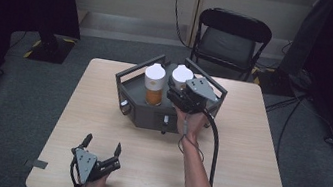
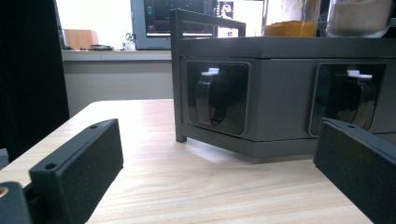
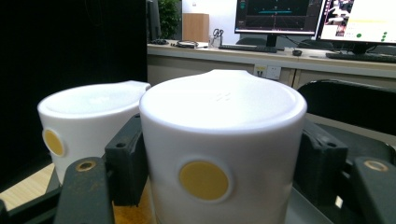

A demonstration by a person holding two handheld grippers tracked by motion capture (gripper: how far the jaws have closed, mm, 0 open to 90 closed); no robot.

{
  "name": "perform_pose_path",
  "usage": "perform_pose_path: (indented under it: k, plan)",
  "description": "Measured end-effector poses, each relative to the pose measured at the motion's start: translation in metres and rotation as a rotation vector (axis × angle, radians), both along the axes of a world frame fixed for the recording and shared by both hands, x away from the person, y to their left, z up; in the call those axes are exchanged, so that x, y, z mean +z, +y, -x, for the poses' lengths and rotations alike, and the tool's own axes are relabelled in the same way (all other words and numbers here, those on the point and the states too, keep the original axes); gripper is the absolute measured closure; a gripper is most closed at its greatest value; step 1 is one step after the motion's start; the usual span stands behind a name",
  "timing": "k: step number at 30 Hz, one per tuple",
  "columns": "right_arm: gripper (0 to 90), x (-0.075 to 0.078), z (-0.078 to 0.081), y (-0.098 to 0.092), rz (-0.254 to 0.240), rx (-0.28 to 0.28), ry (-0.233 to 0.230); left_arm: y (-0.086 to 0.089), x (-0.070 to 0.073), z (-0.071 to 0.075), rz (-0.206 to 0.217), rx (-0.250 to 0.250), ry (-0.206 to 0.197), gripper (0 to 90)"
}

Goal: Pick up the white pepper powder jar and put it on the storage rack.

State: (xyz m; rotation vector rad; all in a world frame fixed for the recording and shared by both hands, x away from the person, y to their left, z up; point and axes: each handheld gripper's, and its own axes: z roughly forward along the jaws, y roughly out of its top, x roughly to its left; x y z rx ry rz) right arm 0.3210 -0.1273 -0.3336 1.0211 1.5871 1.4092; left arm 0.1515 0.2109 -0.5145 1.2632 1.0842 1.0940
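A dark grey rack (image 1: 143, 115) stands at the middle back of the table. Two white-lidded jars are on it. The left jar (image 1: 154, 85) holds orange powder. My right gripper (image 1: 177, 93) is shut on the right jar (image 1: 181, 75). In the right gripper view the black jaws press both sides of that jar's white lid (image 3: 222, 116), which has a yellow dot, and the other jar (image 3: 88, 121) is behind it on the left. My left gripper (image 1: 103, 142) rests open near the table's front left, with nothing between its jaws. It (image 2: 219, 172) faces the rack's front (image 2: 280, 93).
The rack's front faces have recesses with black handles (image 2: 210, 100) (image 2: 350, 100). A raised rail runs round the rack's rim (image 1: 135, 71). A black folding chair (image 1: 231, 38) stands behind the table. Bare wooden tabletop (image 1: 152, 172) lies between the rack and the near edge.
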Motion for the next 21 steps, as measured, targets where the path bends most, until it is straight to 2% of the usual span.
perform_pose_path:
  k: [4,11,19,21]
  plan:
    - [30.2,-0.0031,-0.0045,0.0035,0.001,-0.008,0.012,0.0000,0.0000,0.0000,0.000,0.000,0.000,0.8]
    - [30.1,-0.0045,-0.0086,0.0006,-0.017,-0.013,0.027,0.0000,0.0000,0.0000,0.000,0.000,0.000,0.8]
    - [30.1,-0.0068,-0.0108,-0.0019,-0.015,-0.016,0.042,0.0005,0.0000,-0.0001,0.000,-0.003,0.000,0.6]
    - [30.2,-0.0095,-0.0103,-0.0042,-0.036,-0.010,0.044,0.0005,-0.0001,-0.0001,0.001,-0.003,0.000,0.6]
